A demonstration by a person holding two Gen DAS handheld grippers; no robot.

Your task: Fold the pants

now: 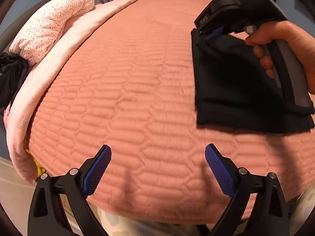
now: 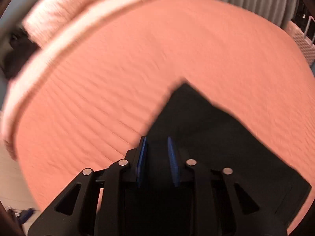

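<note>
Most folding looks done: the pants hang as a compact black stack, clamped at one corner by the right gripper above the bed. Left gripper is wide, empty. Setting down remains.

The left gripper is at six o'clock, its blue pads wide apart over the orange bed cover. At two o'clock a hand holds the right gripper, which seems to pinch folded black pants. A spotted pink pillow sits at ten o'clock.
</note>
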